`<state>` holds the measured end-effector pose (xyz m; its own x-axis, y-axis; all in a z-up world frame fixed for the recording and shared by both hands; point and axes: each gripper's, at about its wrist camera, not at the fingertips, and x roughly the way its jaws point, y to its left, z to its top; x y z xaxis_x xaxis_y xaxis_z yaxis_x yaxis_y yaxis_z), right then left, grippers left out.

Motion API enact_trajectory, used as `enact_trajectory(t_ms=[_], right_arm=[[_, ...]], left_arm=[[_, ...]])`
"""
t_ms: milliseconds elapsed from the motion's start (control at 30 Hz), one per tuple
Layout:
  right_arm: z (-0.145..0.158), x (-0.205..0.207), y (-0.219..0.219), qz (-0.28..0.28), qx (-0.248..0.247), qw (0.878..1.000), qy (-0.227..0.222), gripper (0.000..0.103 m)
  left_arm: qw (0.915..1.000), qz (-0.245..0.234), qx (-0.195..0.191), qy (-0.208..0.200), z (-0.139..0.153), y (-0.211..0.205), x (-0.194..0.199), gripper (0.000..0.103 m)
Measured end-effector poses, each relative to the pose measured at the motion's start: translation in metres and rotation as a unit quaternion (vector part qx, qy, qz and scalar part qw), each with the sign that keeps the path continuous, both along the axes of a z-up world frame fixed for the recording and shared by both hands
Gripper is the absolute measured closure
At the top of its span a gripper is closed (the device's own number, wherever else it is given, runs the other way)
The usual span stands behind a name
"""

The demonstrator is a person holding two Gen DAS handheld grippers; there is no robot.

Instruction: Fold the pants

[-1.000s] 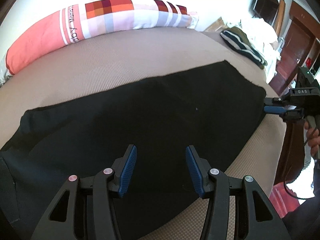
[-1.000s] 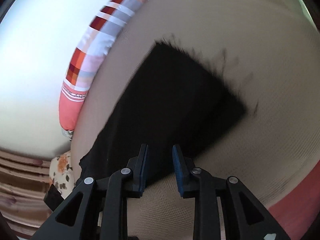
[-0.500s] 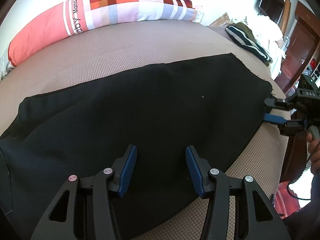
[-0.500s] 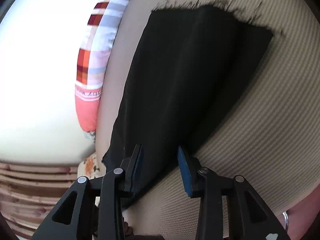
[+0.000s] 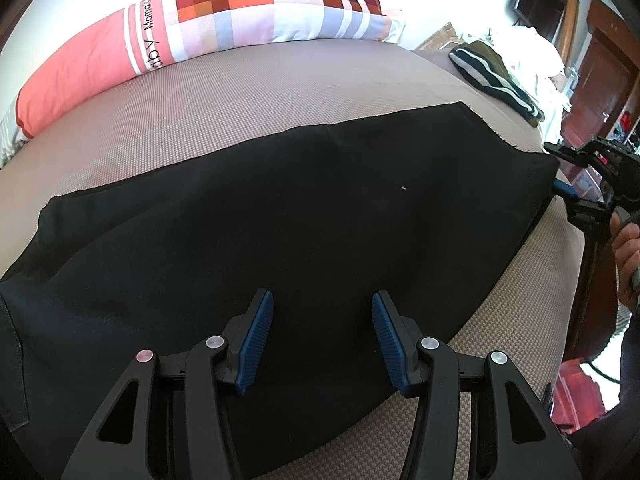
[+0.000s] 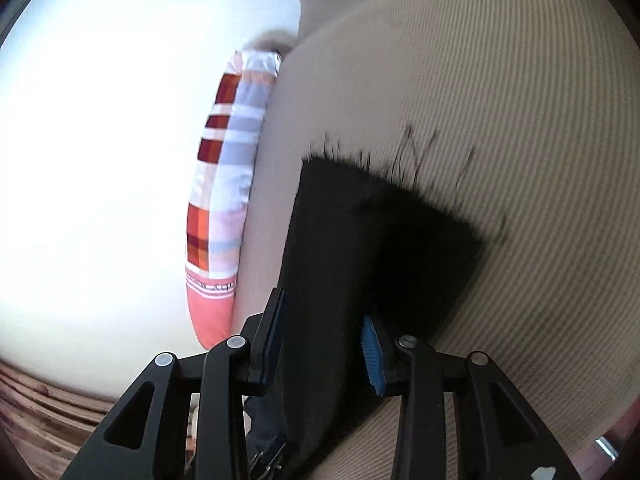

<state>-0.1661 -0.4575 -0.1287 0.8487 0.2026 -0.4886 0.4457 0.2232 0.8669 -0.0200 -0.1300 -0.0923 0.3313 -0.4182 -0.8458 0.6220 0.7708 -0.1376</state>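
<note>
Hovering nearest the left wrist camera, the left gripper (image 5: 322, 334) is spread wide with nothing between its blue pads (image 5: 256, 334), poised over the near edge of the black pants (image 5: 280, 216). The pants lie flat and lengthwise across the tan mattress (image 5: 248, 96), waist end toward the left of that view, frayed leg hem toward the right. At that hem the right gripper (image 5: 558, 170) sits with one finger above and one below the cloth's corner, a hand (image 5: 624, 240) behind it on the handle. In the right wrist view the right gripper (image 6: 322, 344) is parted, its fingers (image 6: 372, 354) straddling the pants' (image 6: 360, 248) edge without pinching it, loose threads (image 6: 412, 152) straggling from the hem onto the mattress (image 6: 500, 80). Beyond the pants a long bolster pillow (image 5: 192, 28) in coral and checked squares runs along the mattress's far edge, and a striped folded garment (image 5: 492, 74) lies at the far right corner
</note>
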Motion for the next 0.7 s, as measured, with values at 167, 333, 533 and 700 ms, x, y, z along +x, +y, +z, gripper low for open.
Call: enact_trajectory(t_ms=[167,333,533,700], right_arm=[[0.003,-0.009,-0.005,0.003,-0.025,0.999,0.027,0.083],[0.001,-0.014,-0.012,-0.012,-0.044,0.996,0.073,0.097],[0.013,-0.018,-0.001,-0.016,-0.108,0.987,0.12,0.1],[0.005,-0.013,-0.001,-0.013,-0.124,0.982,0.141,0.102]], left_arm=[[1.0,0.001,-0.001,0.0,0.0,0.0,0.0,0.05],[1.0,0.0,-0.002,0.001,0.0,0.0,0.0,0.05],[0.9994,-0.016,-0.02,0.022,0.003,0.003,-0.003,0.05],[0.9995,-0.03,-0.009,0.005,0.001,0.0,-0.008,0.05]])
